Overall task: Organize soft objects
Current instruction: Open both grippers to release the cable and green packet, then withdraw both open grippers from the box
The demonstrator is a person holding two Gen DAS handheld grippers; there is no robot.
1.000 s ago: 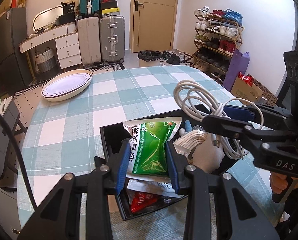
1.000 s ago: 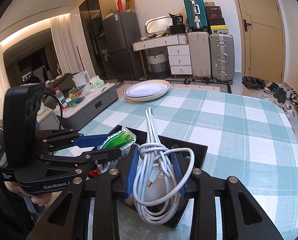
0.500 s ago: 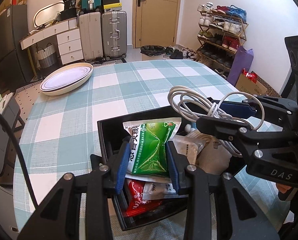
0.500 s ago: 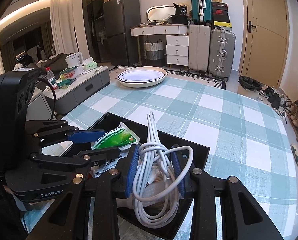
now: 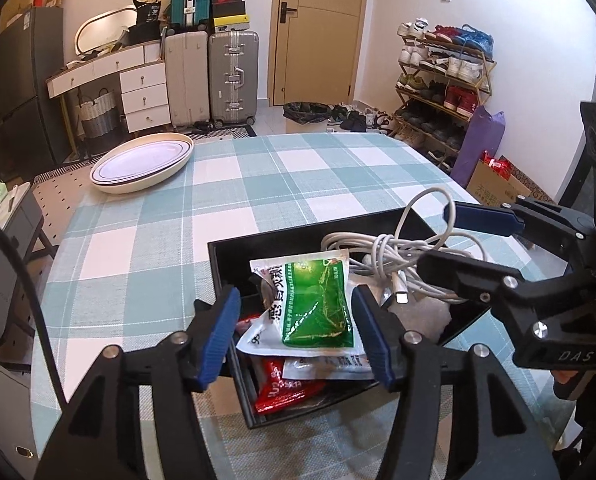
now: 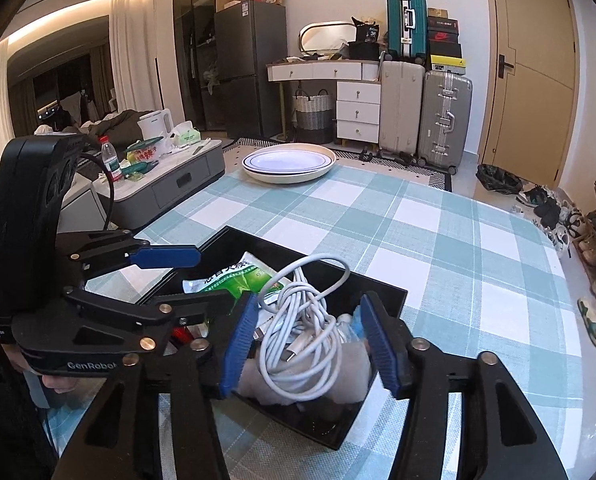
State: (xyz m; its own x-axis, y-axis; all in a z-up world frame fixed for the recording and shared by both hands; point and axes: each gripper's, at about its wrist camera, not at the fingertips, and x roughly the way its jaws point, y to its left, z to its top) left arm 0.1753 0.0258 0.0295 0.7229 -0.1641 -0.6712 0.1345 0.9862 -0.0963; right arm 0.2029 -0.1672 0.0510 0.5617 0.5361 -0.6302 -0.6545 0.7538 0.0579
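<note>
A black tray (image 5: 218, 264) (image 6: 377, 284) sits on the checked tablecloth near the front edge. In it lies a green and white packet (image 5: 317, 308) (image 6: 234, 280) on top of a red packet (image 5: 282, 384) and a white one (image 5: 329, 368). My left gripper (image 5: 296, 338) (image 6: 186, 280) straddles the green packet; its jaws are opening and the pads stand off it. A coiled white cable (image 6: 298, 332) (image 5: 397, 256) rests on a grey soft item (image 6: 353, 368) in the tray. My right gripper (image 6: 309, 344) (image 5: 457, 248) is around the cable, jaws opening, pads clear of it.
An oval cream plate (image 5: 142, 164) (image 6: 290, 162) stands at the table's far left corner. Suitcases (image 5: 230, 76), a white drawer unit (image 5: 144, 96) and a shoe rack (image 5: 441, 80) line the walls beyond. A grey low table (image 6: 170, 176) with clutter is off the left side.
Both grippers have opened. The green packet left the left pads and the cable left the right pads; both now lie in the tray.
</note>
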